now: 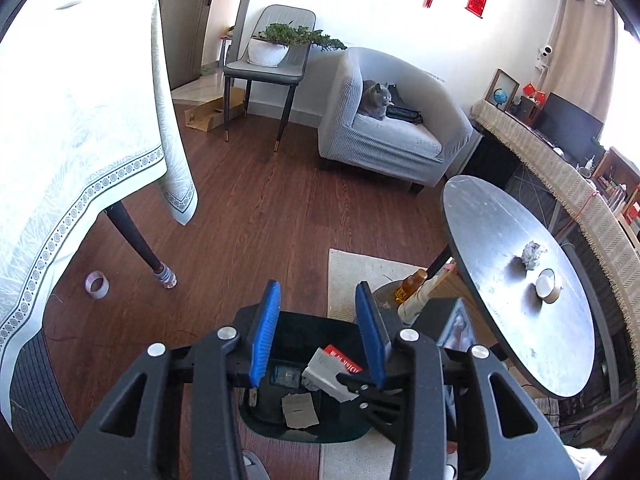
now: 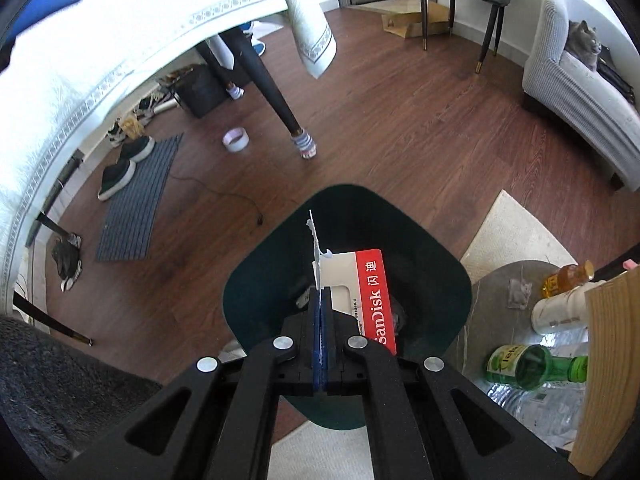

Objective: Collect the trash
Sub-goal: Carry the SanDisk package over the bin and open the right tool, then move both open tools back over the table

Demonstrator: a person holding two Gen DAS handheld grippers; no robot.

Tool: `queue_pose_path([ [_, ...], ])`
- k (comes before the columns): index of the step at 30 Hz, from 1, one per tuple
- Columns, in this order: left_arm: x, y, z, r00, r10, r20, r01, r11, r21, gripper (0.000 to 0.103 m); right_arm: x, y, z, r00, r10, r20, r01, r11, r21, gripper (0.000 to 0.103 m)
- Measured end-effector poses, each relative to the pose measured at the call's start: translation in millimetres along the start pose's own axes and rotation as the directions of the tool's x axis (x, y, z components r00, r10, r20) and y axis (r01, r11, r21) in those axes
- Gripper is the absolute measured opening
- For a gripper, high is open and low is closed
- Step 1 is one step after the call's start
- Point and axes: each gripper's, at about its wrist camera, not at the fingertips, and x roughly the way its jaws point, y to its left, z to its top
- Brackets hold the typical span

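While the right gripper (image 2: pixel 321 300) hangs over the dark green bin (image 2: pixel 256 280), its jaws are pressed flat on a red-and-white SanDisk card package (image 2: pixel 370 292), held edge-up directly ahead of its fingers and just above the bin's mouth. The left gripper (image 1: pixel 318 328), part open with nothing between its blue pads (image 1: pixel 264 332), sits above the same bin. The drop appears at hand; the next move calls for spreading the right jaws. Crumpled paper (image 1: pixel 532 254) waits on the round table (image 1: pixel 492 216), ahead and right of the left gripper.
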Motion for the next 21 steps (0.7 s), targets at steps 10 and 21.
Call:
queue_pose_path([
  [10,-5.8,-4.0,1.2,1.0,-0.009,0.016,0.009,1.0,0.0,0.04,35.9,3.2,-17.7,0.993,-0.029,-0.112,0.025,0.999,-0.038,0.001],
  [21,-16.8,5.6,5.1,0.999,0.002,0.052,0.0,0.999,-0.034,0.043,28.3,11.3,-14.7,0.996,-0.041,-0.073,0.035,0.996,-0.077,0.044],
])
